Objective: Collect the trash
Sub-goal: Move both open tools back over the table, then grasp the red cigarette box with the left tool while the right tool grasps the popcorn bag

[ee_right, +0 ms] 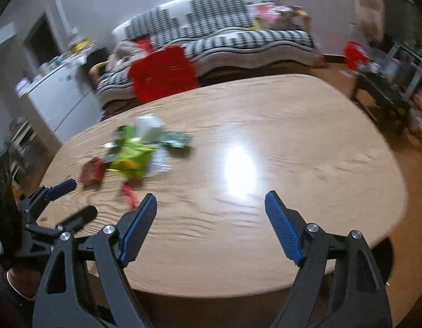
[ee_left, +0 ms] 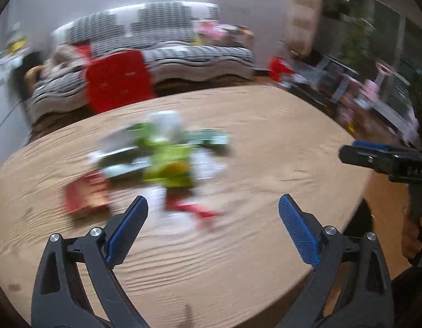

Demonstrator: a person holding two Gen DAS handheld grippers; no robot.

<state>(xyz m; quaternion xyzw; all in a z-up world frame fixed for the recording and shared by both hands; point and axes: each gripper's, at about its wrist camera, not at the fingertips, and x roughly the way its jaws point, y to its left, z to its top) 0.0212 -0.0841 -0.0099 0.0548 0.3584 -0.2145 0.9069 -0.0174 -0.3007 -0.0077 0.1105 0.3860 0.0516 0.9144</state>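
A blurred pile of trash [ee_left: 161, 161] lies on the oval wooden table [ee_left: 265, 136]: green and yellow wrappers, a white cup-like piece, a red packet [ee_left: 86, 194] and a red scrap [ee_left: 195, 210]. My left gripper [ee_left: 212, 229] is open and empty, just short of the pile. In the right wrist view the pile [ee_right: 137, 153] lies far left on the table [ee_right: 292, 136]. My right gripper [ee_right: 211, 229] is open and empty over bare table, to the right of the pile. The left gripper [ee_right: 71, 199] also shows at the left edge of that view.
A red plastic chair [ee_right: 163, 72] stands at the table's far edge. Behind it is a black-and-white patterned sofa [ee_right: 224, 27]. A white cabinet [ee_right: 60, 98] stands at the left, and shelves with clutter [ee_right: 396, 76] at the right.
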